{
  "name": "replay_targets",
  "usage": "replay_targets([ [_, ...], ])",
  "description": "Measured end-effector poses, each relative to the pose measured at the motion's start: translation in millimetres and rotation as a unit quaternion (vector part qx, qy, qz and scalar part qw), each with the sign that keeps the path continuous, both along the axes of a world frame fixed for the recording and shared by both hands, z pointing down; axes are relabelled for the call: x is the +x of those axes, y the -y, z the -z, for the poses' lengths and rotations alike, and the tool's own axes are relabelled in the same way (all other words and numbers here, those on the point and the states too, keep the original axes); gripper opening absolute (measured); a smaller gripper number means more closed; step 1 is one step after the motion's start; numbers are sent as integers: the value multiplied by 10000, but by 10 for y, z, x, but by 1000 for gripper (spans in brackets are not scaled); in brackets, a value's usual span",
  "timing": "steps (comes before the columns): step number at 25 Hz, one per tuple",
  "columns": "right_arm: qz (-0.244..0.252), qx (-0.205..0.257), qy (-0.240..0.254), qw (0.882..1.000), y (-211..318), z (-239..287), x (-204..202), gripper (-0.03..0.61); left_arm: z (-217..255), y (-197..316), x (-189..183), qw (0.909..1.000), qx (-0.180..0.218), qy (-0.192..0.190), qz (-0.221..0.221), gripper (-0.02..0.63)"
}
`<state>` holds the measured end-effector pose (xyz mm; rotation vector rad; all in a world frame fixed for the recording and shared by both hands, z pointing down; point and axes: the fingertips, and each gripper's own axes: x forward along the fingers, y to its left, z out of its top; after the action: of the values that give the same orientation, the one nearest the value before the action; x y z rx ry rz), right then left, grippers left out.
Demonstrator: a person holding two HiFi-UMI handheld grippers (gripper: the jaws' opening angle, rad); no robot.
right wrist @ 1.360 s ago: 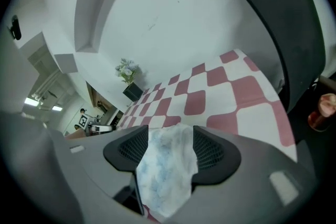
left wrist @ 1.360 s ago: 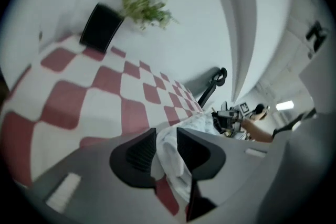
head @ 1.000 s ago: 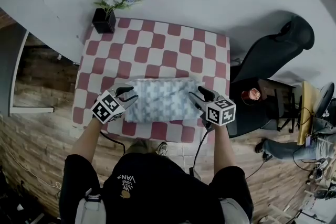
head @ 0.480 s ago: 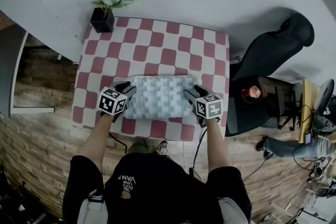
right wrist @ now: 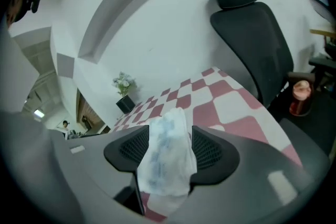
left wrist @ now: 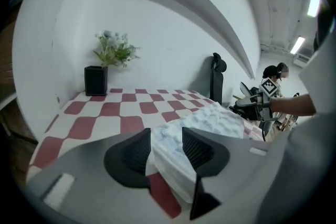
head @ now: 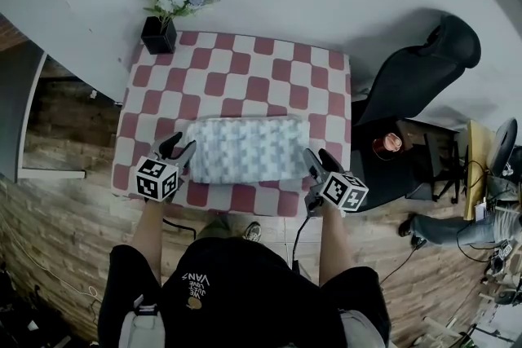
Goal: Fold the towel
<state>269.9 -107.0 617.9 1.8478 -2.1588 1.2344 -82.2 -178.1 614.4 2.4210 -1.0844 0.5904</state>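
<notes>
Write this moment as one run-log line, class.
towel: folded, on checked table | left hand-held gripper: opening, towel end between jaws | right hand-held gripper: towel end between jaws

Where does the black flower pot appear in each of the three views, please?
Head view: the flower pot at upper left, on the table's far corner.
Left gripper view: the flower pot left of centre, at the table's far end.
Right gripper view: the flower pot small, left of centre.
Shared landmark: the black chair, in all three.
</notes>
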Motion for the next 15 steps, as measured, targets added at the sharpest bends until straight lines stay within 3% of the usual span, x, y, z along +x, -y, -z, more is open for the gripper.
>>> replay_targets([
  [3, -664, -218, 367, 9969, -308, -169, 101, 249, 13, -262, 83, 9999, 150, 46, -25, 161],
  [7, -1533, -434, 1496, 9758, -646, -442, 119, 249, -103, -594, 206, 9980, 282, 492, -274, 161],
  [10, -1674, -425, 2193, 9602, -745, -523, -4, 249, -183, -768, 257, 9955, 347, 748, -457, 161],
  [15, -1800, -440, 2914, 9385, -668, -580, -150, 249, -344, -911, 219, 9946, 208, 903, -460, 161],
])
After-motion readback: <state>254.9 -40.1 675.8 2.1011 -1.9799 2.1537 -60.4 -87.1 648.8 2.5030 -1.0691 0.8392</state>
